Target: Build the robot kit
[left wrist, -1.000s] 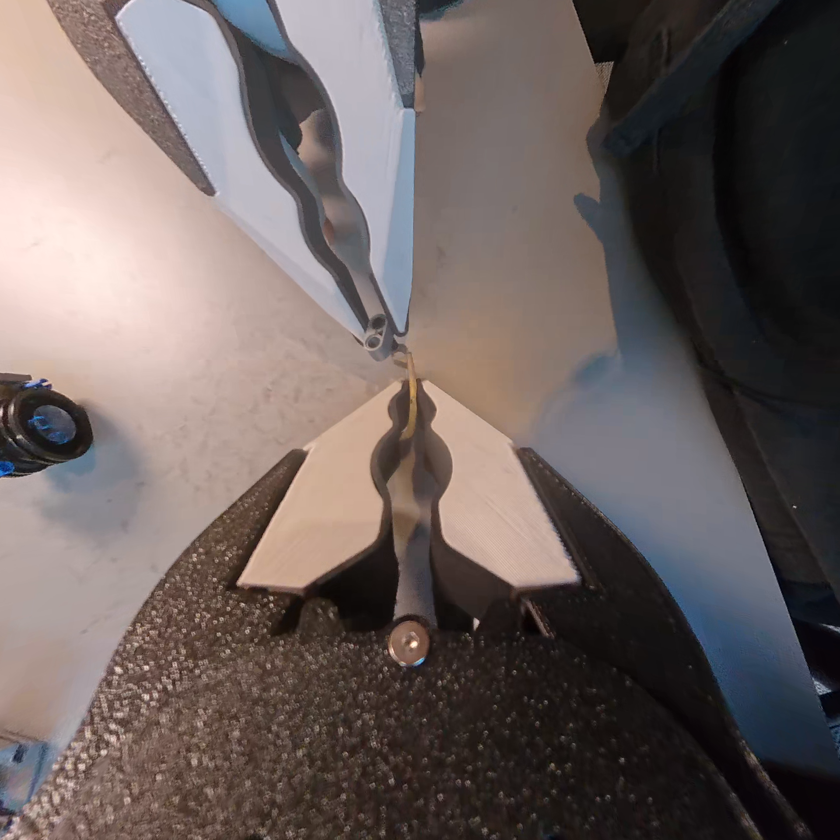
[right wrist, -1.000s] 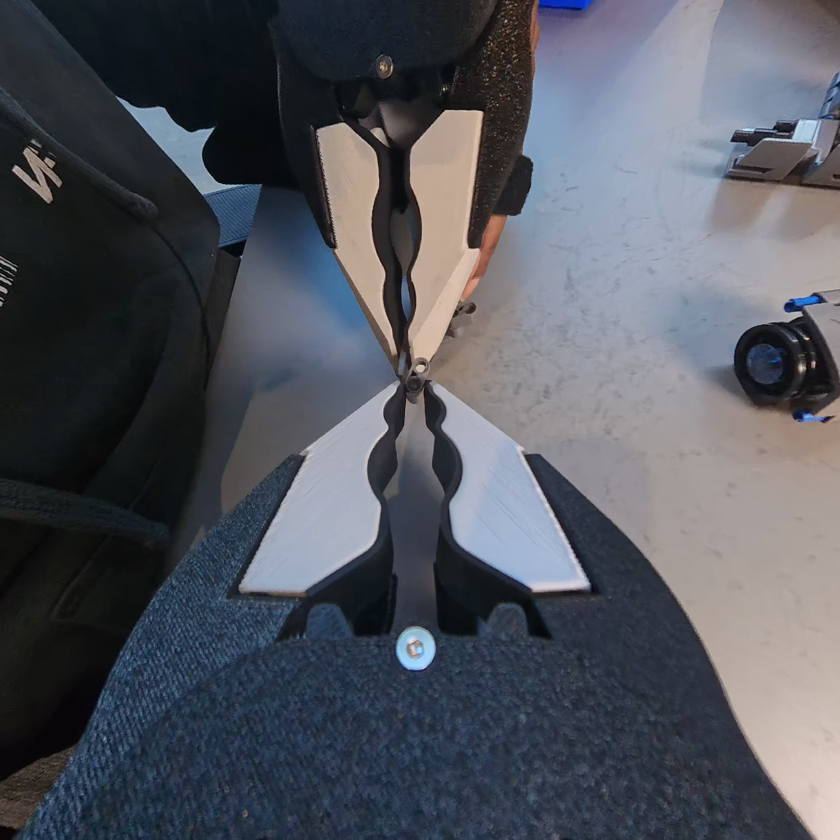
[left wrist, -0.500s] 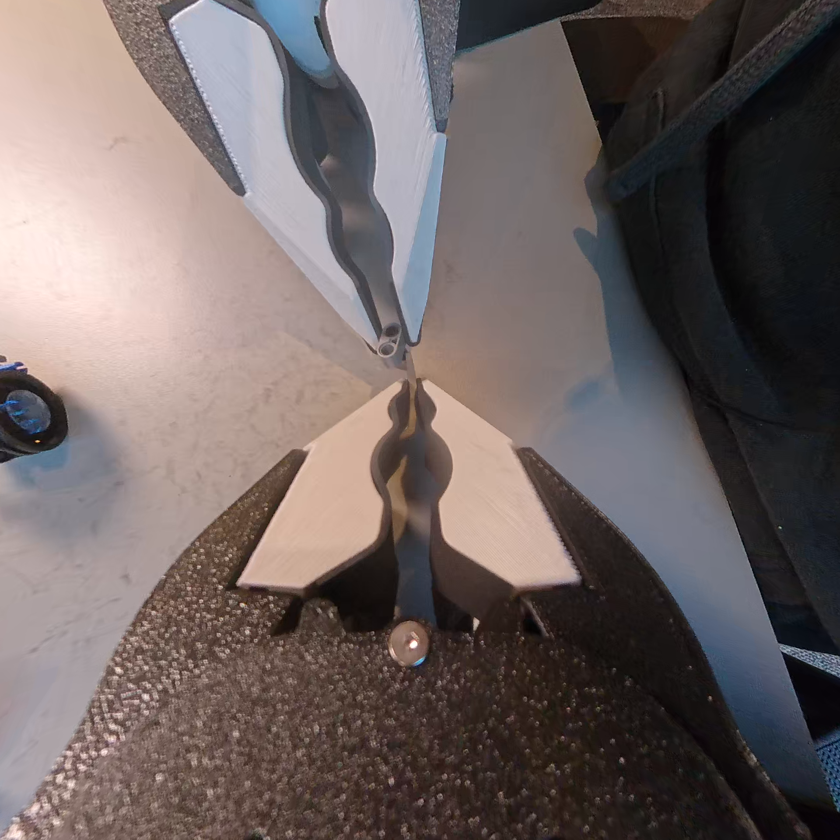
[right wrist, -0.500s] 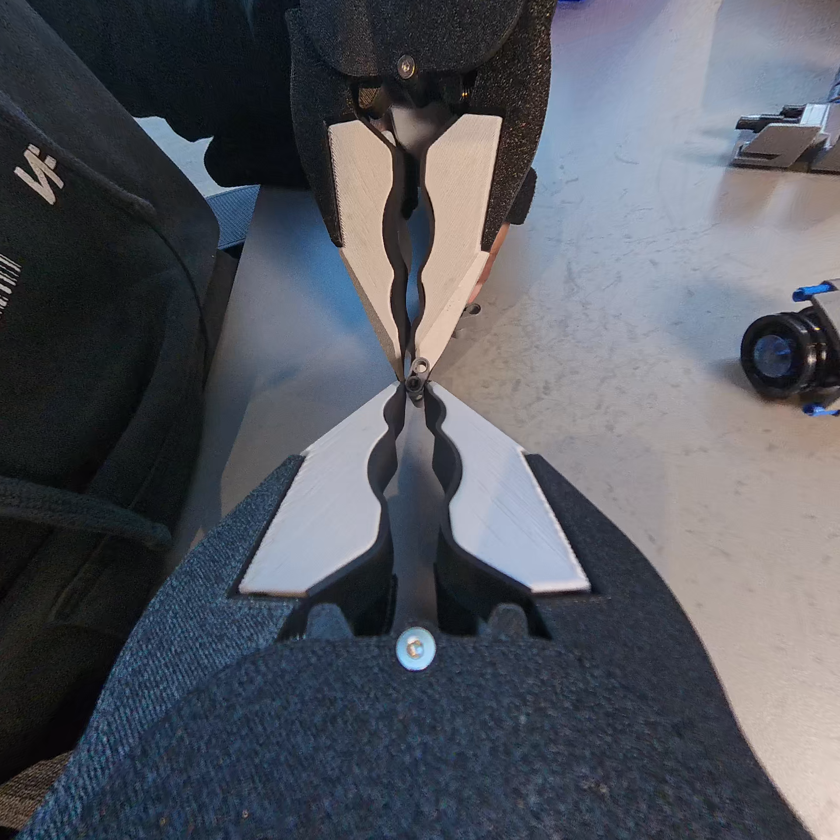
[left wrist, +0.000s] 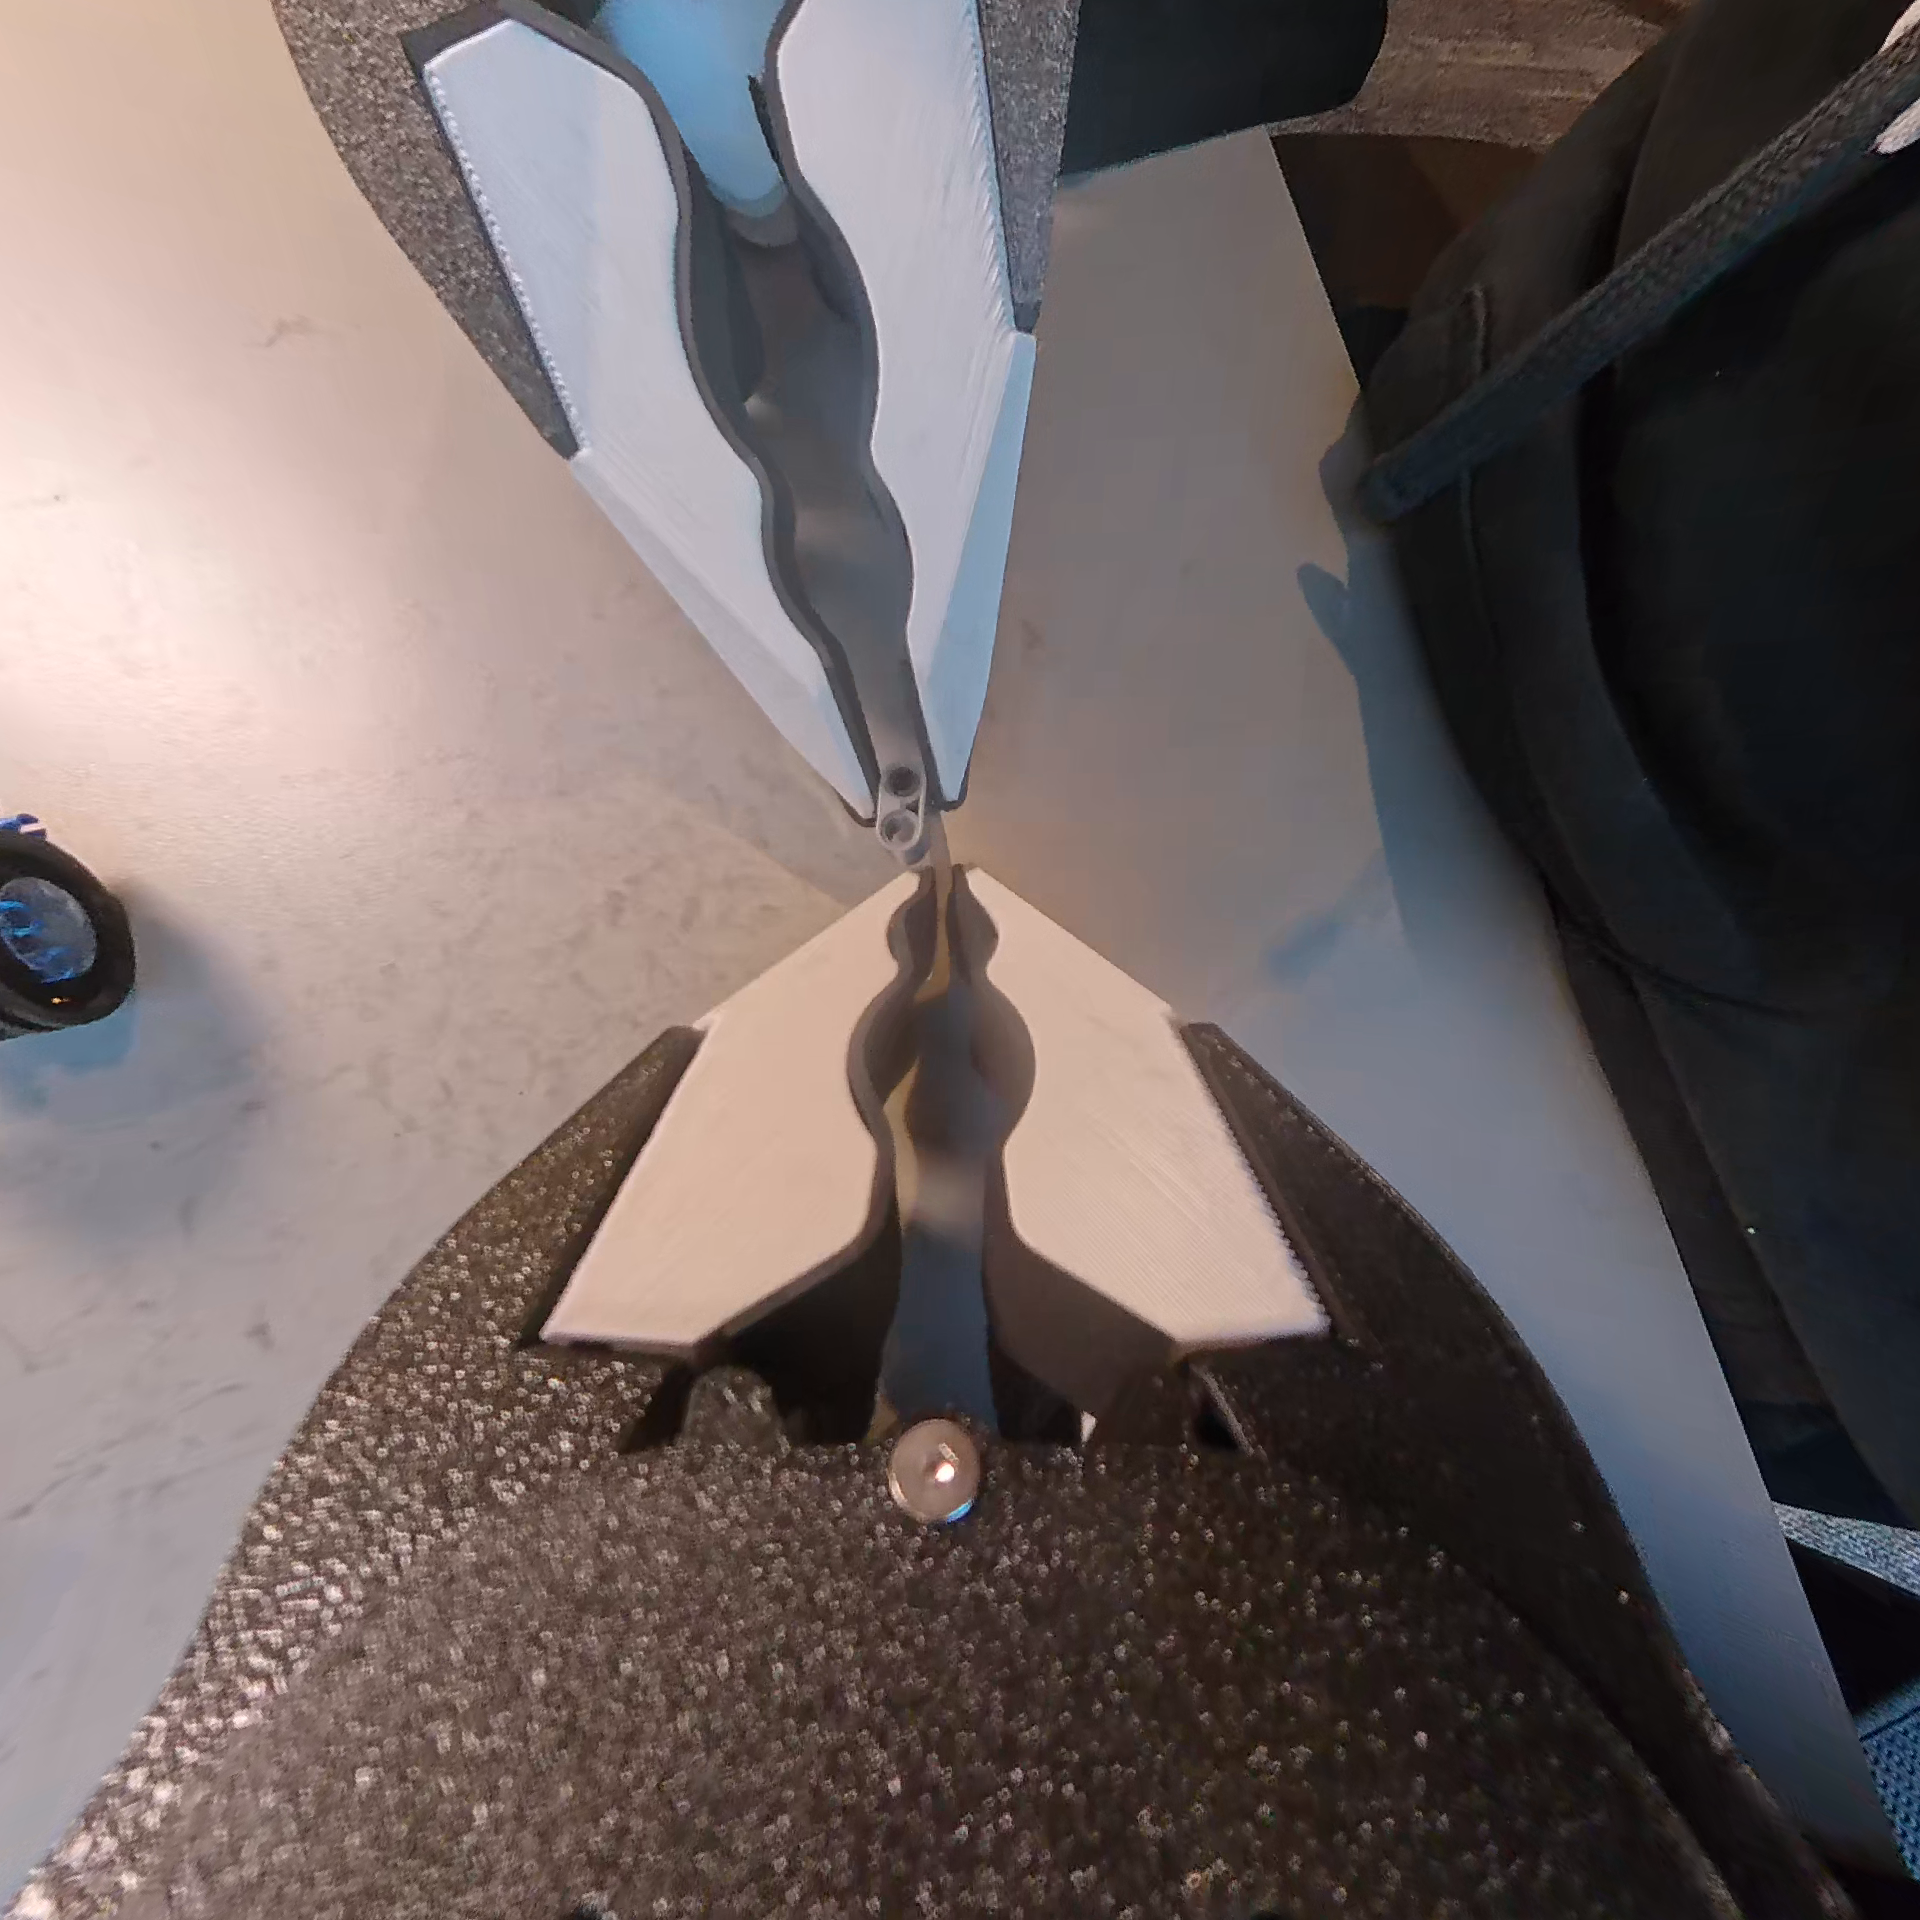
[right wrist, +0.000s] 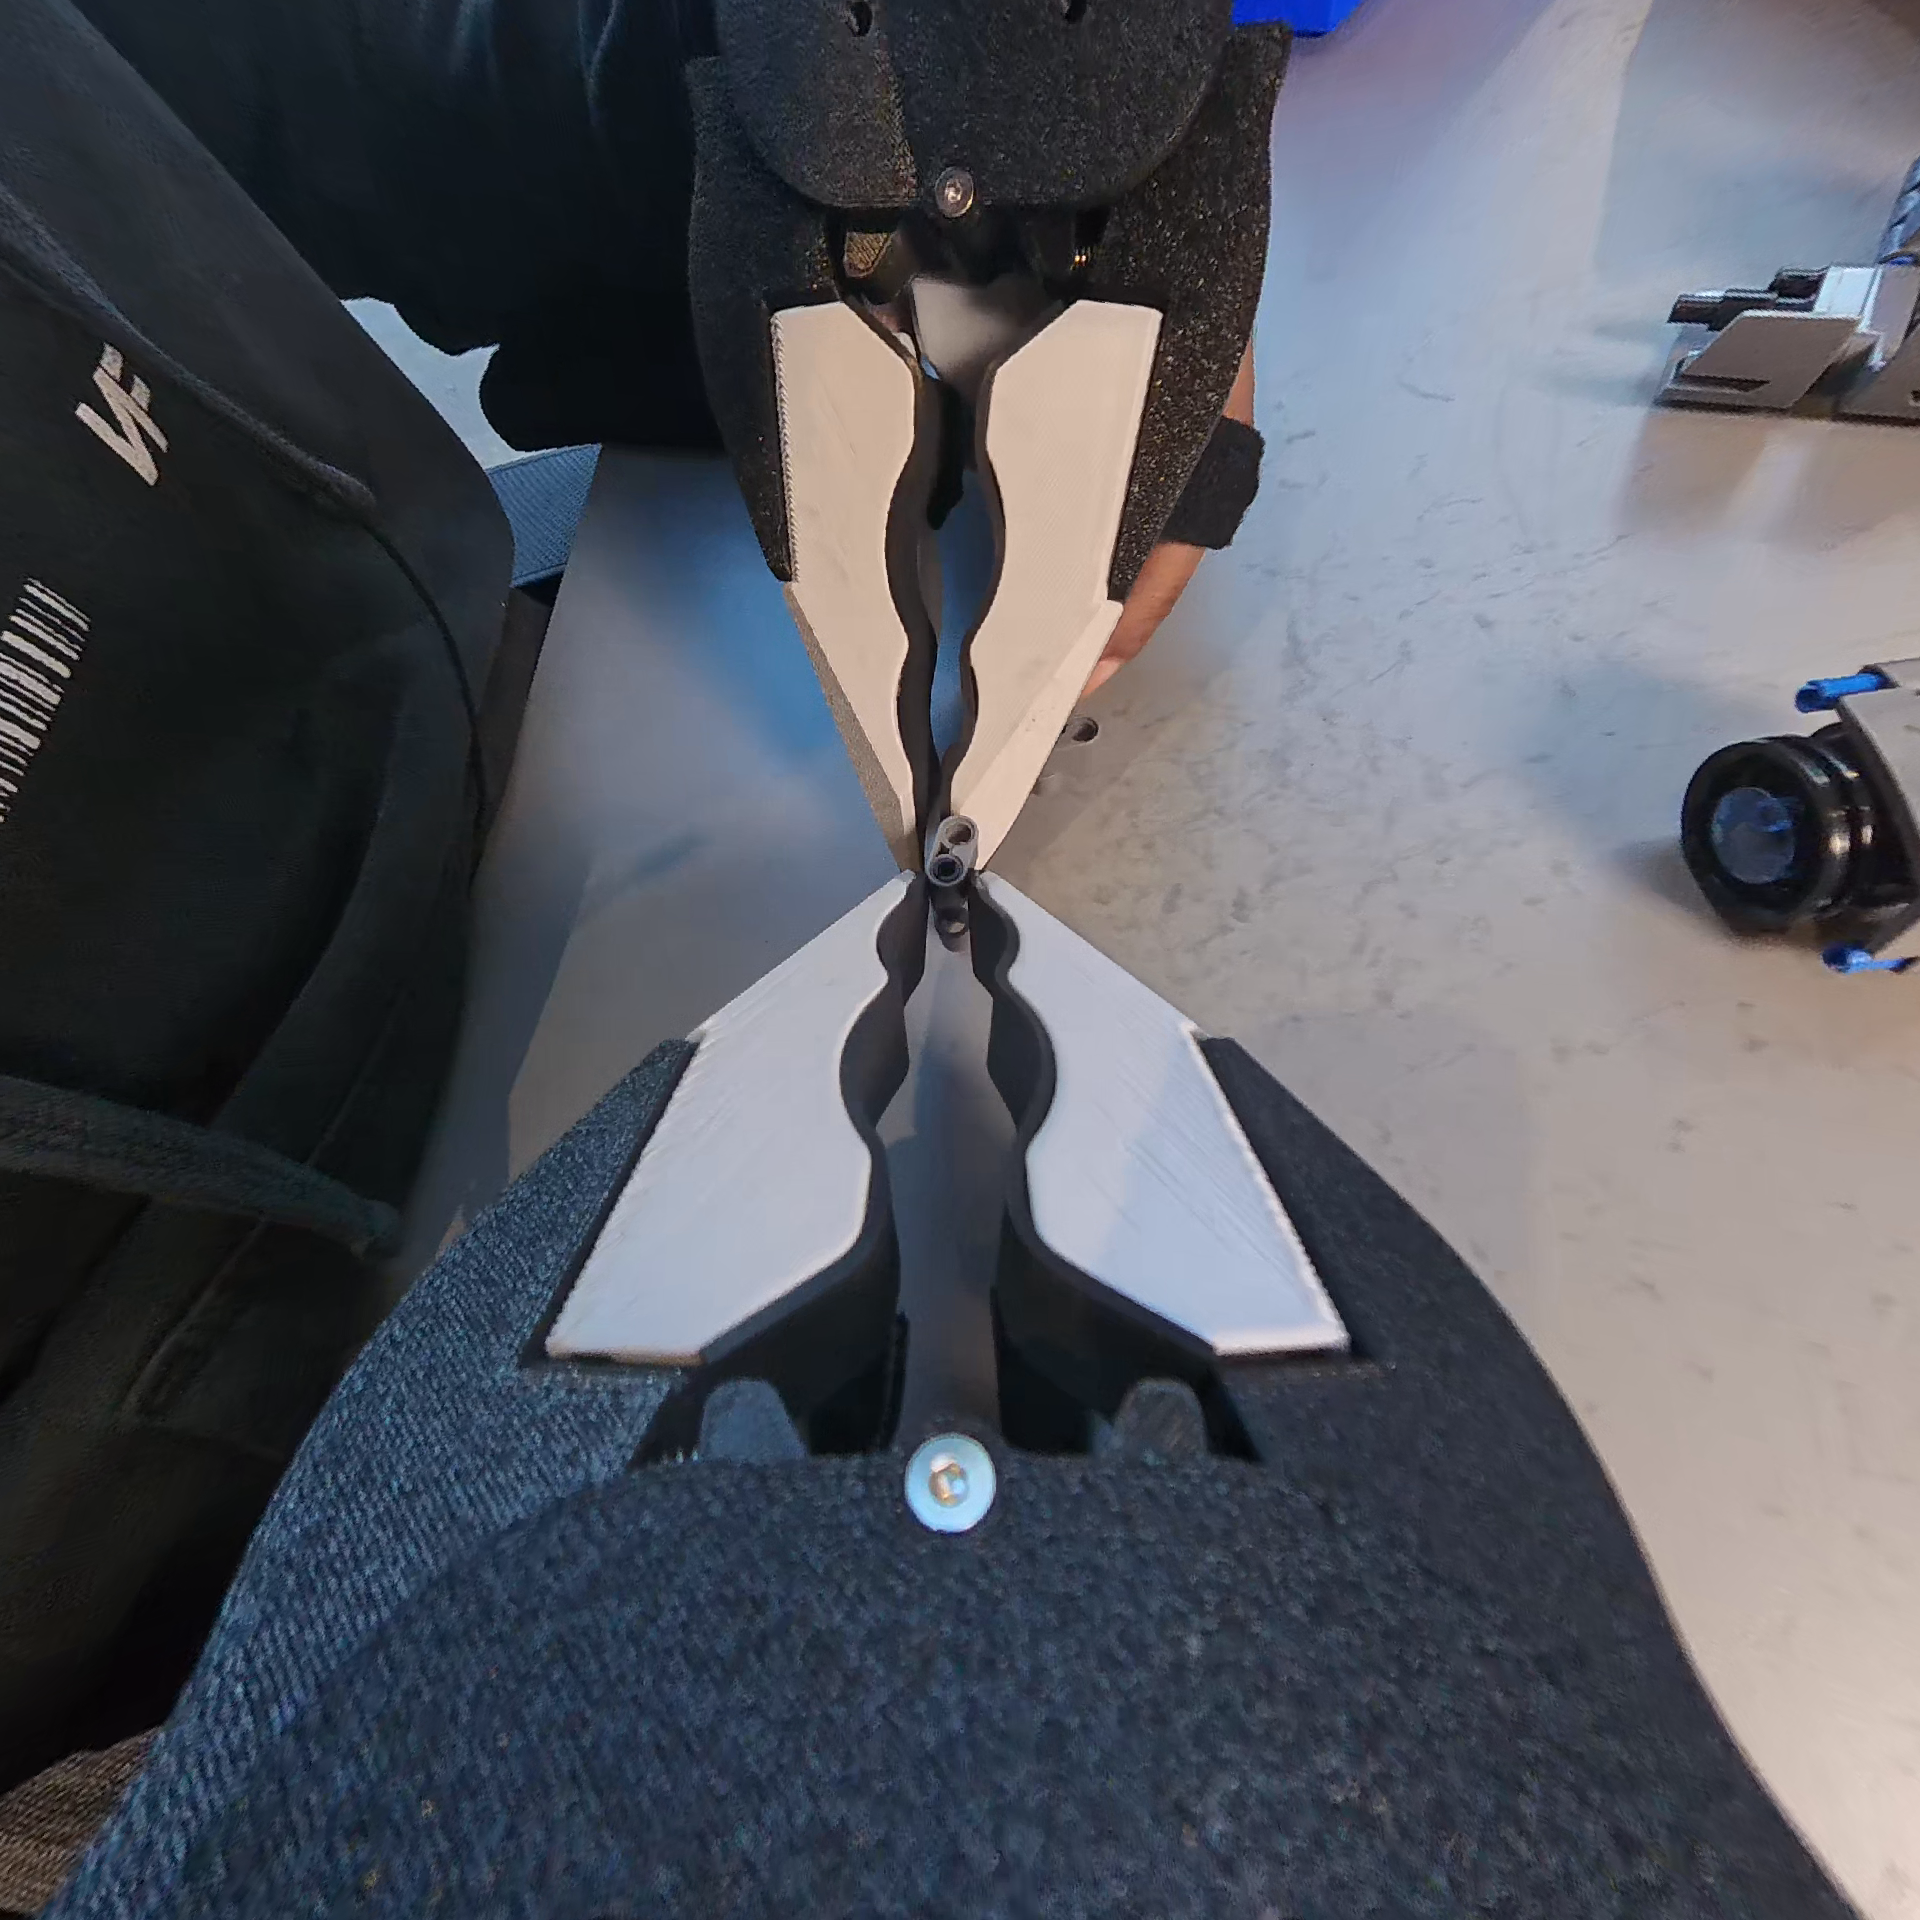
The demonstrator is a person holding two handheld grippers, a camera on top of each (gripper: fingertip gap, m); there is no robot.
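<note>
Drawn in tip to tip since a second ago, with the right tool [left wrist: 906, 805] swung more upright over the left tool [left wrist: 938, 875] and looming larger in the left wrist view.

Nearest: left tool pressed almost together on a thin pin [left wrist: 941, 854], barely showing past the tips. Touching or all but touching the small grey piece [left wrist: 900, 808]; cannot tell which.

Right tool pinched across that two-holed grey piece at the very tips, turned holes-first toward the left camera, held clear above the desk [left wrist: 312, 644].

Just behind the grey piece in the right wrist view, a hand [right wrist: 1138, 634] gripping the left tool's body. Left of the grey piece from that view, a black bag [right wrist: 229, 727] at the desk's edge. Right of it and well apart, a black lens unit [right wrist: 1777, 831] lying on the desk. Farther beyond, a grey block assembly [right wrist: 1787, 353].

Risk, as judged: slim purchase on both sides. Any sideways nudge or tilt between the tools likely to twist the grey piece in its pinch or skid the pin off it. Too hard a push liable to pop either one loose onto the desk.
</note>
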